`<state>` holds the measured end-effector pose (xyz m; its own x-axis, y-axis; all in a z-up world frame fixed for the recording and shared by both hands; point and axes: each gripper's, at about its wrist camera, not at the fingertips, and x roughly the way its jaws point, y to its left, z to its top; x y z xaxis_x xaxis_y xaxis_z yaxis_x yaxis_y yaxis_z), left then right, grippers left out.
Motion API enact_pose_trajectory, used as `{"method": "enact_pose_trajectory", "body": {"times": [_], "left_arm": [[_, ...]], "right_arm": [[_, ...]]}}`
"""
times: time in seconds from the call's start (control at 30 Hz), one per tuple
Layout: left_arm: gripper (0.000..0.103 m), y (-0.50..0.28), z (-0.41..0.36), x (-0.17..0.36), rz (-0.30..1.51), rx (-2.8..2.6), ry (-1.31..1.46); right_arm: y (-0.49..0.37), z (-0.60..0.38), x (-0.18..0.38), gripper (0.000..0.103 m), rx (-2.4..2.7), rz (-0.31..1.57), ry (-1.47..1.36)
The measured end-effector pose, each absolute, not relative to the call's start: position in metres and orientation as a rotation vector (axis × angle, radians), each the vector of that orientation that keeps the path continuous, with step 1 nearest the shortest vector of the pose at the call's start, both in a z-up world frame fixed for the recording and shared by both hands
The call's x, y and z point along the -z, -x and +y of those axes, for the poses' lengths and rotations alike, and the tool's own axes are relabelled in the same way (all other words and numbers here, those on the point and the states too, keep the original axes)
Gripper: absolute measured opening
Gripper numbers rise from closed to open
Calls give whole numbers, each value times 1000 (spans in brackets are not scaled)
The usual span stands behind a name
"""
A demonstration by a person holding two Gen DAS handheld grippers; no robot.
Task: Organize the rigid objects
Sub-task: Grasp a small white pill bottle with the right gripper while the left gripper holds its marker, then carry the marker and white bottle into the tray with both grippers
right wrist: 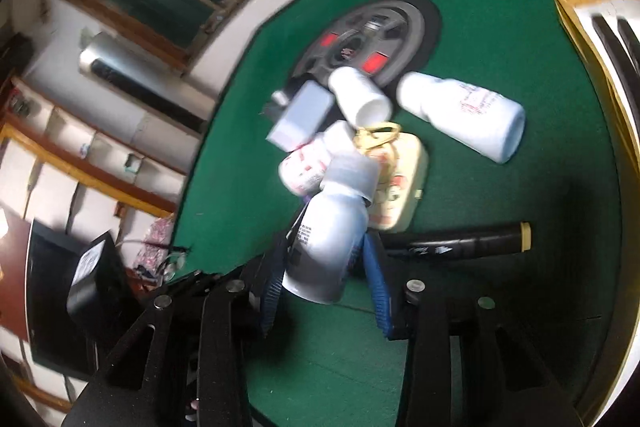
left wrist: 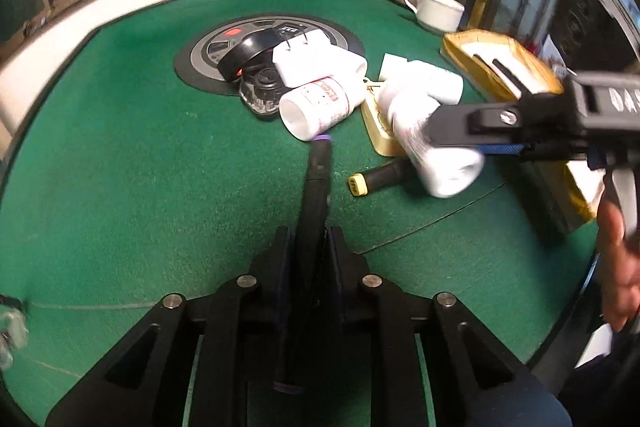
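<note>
My left gripper [left wrist: 312, 239] is shut on a black marker [left wrist: 316, 187], whose purple tip points at a white bottle with red print [left wrist: 316, 107] lying on the green felt. My right gripper [right wrist: 328, 247] is shut on a white capped bottle [right wrist: 328, 239], its blue pads on either side of the body. From the left wrist view this right gripper [left wrist: 440, 135] comes in from the right with the white capped bottle [left wrist: 436, 155] tilted above a cream box [left wrist: 378, 131]. A black marker with a yellow end [right wrist: 460, 243] lies beside it.
A pile sits mid-table: white plug adapter [left wrist: 308, 61], black tape roll [left wrist: 248, 55], another white bottle [right wrist: 464, 111], a small white bottle [right wrist: 360, 95], on and beside the round centre panel [left wrist: 208, 47]. A white cup [left wrist: 438, 11] and yellow cardboard box [left wrist: 500, 63] stand at the right.
</note>
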<state>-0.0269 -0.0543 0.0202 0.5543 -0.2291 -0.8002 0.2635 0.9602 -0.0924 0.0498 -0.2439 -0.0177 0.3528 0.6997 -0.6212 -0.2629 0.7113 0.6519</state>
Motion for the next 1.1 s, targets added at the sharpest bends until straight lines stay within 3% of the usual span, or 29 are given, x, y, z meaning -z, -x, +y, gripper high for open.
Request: {"method": "enact_pose_trajectory", "body": {"times": [0.23,0.57,0.7,0.87,1.0,1.1], "left_arm": [[13,38,-51,-20,983,345,53],[13,35,-57,-21,985,316,10],[14,35,-58,-20,987,320,-13],[13,38,-64,-20,976,312,-82],[13,39,-65,-19,967,319,-113],[14,41,-70,-20,962,307,-153]], "right_arm": [[-20,-250,5,22,-721,988,-412],[-2,-221,11,23,-698,1019,-123],[-6,-206,15,42,-688,1035,-71],[-5,-182,28,45,-718,1062,-1],[-3,-178,31,40,-715,1044,20],[0,-178,32,31,-736,1040,11]]}}
